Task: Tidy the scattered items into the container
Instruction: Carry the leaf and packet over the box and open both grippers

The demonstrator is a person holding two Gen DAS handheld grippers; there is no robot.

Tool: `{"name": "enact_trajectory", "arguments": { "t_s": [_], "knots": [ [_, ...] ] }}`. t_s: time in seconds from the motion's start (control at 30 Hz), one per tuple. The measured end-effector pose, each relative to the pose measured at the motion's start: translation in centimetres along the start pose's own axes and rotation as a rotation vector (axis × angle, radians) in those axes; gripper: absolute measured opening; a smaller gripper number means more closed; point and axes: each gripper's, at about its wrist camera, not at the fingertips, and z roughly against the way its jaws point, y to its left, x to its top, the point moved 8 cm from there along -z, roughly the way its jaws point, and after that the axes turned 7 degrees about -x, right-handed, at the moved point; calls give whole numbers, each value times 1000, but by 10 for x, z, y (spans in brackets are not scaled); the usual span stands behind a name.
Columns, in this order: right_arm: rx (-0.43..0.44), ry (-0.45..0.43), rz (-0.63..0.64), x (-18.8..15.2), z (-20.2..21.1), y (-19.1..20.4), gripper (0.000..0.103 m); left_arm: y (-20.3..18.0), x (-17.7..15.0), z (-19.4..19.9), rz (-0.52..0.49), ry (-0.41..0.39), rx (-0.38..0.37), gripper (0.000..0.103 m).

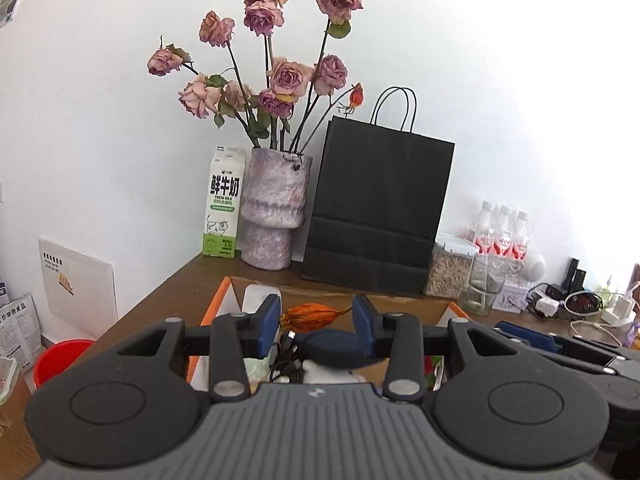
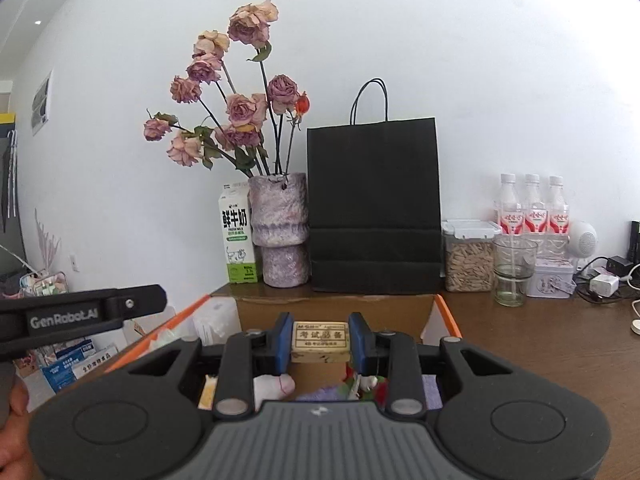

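Fingers (image 2: 285,340) of the right gripper (image 2: 320,340), blue-padded, are clamped on a small tan box (image 2: 320,342) with printed characters on its face, held low in the middle of the right wrist frame over the open cardboard box (image 2: 336,312). Below the tan box, inside the cardboard box, lie a white rolled cloth (image 2: 274,386), something purple and a small red, green and white item, too hidden to name.

In the left wrist frame, the left gripper (image 1: 316,322) has its fingers (image 1: 267,320) part-way apart; a dark blue rounded object (image 1: 332,350) sits between them and touches the right-hand pad, but whether both pads press on it I cannot tell. Just behind it, inside the cardboard box, lie a dried orange pod (image 1: 310,316), a black cable (image 1: 286,356) and a white packet (image 1: 256,296) near the back left corner.

Orange flaps edge the cardboard box, which stands on the brown worktop (image 2: 540,340). Behind it, along the white wall, stand a milk carton (image 2: 237,236), a mottled purple vase (image 2: 282,228) holding dried roses (image 2: 240,112), and a black paper bag (image 2: 374,208). To the right are a clear lidded canister (image 2: 469,258) filled with seeds or pellets, a glass tumbler (image 2: 512,270), three bottles (image 2: 532,204) with red labels, and chargers with cables at the far right edge.
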Motion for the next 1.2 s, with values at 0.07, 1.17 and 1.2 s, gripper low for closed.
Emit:
{"name": "enact_trajectory", "arguments": {
  "t_s": [0.07, 1.17, 1.2],
  "knots": [
    [-11, -7, -26, 6, -15, 2, 29, 0, 6, -15, 57, -1, 3, 40],
    [-126, -8, -34, -26, -25, -19, 91, 22, -25, -33, -89, -62, 250, 98],
    [-131, -26, -30, -24, -22, -19, 97, 23, -23, -29, -90, -87, 261, 103]
  ]
}}
